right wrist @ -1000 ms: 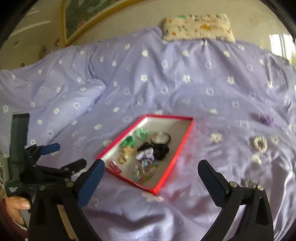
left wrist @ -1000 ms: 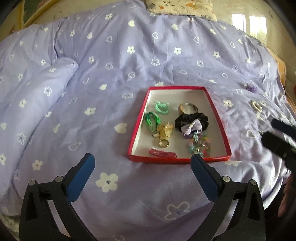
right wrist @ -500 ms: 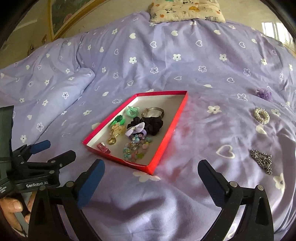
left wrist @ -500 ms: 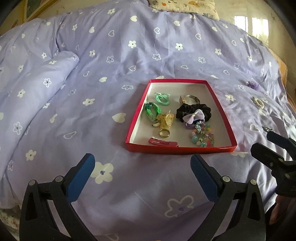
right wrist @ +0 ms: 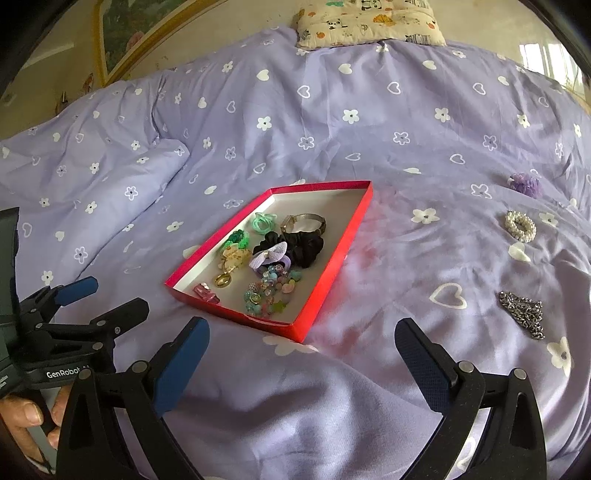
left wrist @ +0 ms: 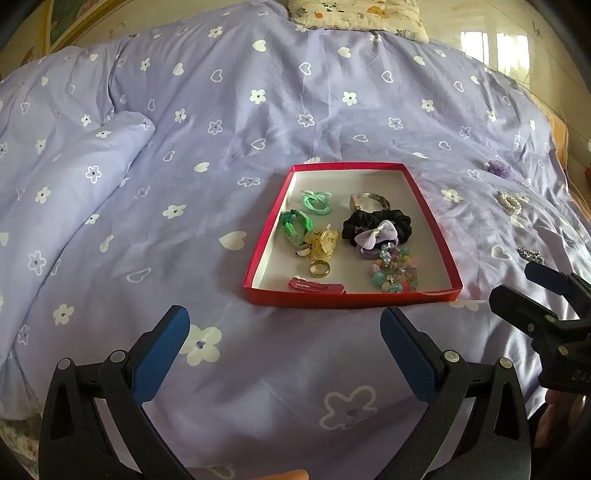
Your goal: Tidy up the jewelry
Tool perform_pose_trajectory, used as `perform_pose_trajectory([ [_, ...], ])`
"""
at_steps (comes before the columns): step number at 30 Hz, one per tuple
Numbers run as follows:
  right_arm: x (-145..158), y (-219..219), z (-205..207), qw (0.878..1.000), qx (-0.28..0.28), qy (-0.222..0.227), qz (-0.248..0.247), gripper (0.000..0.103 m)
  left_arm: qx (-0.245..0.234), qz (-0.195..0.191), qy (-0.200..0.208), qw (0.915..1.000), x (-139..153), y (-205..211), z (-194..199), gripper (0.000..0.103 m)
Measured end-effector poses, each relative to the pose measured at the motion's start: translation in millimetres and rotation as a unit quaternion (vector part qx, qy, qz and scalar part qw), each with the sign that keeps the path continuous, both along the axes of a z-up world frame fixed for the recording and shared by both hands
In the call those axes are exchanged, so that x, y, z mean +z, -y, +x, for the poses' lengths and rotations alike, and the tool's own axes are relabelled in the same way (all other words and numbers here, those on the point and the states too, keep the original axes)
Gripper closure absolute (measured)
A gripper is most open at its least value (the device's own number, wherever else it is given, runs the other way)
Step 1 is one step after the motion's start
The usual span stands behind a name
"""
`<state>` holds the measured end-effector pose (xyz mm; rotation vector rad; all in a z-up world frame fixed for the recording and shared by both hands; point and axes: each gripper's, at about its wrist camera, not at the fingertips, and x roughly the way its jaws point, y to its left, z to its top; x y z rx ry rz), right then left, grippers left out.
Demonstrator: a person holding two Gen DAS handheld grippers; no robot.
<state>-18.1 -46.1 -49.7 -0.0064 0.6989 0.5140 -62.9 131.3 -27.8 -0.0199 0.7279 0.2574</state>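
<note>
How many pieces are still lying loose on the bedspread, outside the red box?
3: a purple hair tie farthest away, a pearl bracelet nearer, a silver chain nearest the right gripper. Folds may hide more.

- Cut off at the six o'clock edge: handles of the left claw (left wrist: 284,334) and right claw (right wrist: 301,345).
- Half covered by the purple bow (left wrist: 376,233): black scrunchie (left wrist: 373,221).
- Too tangled to count: bead cluster (left wrist: 393,269).
- Cropped at twelve o'clock: patterned pillow (right wrist: 369,23).
</note>
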Motion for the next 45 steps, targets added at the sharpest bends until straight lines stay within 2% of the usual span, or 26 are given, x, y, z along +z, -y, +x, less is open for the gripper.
perform_pose_trajectory([
  [45, -0.1, -5.0, -3.2, 1.000, 0.006, -0.005, 0.000, 0.001, 0.004, 0.000, -0.001, 1.0000, -0.2, 0.0, -1.1, 0.000],
])
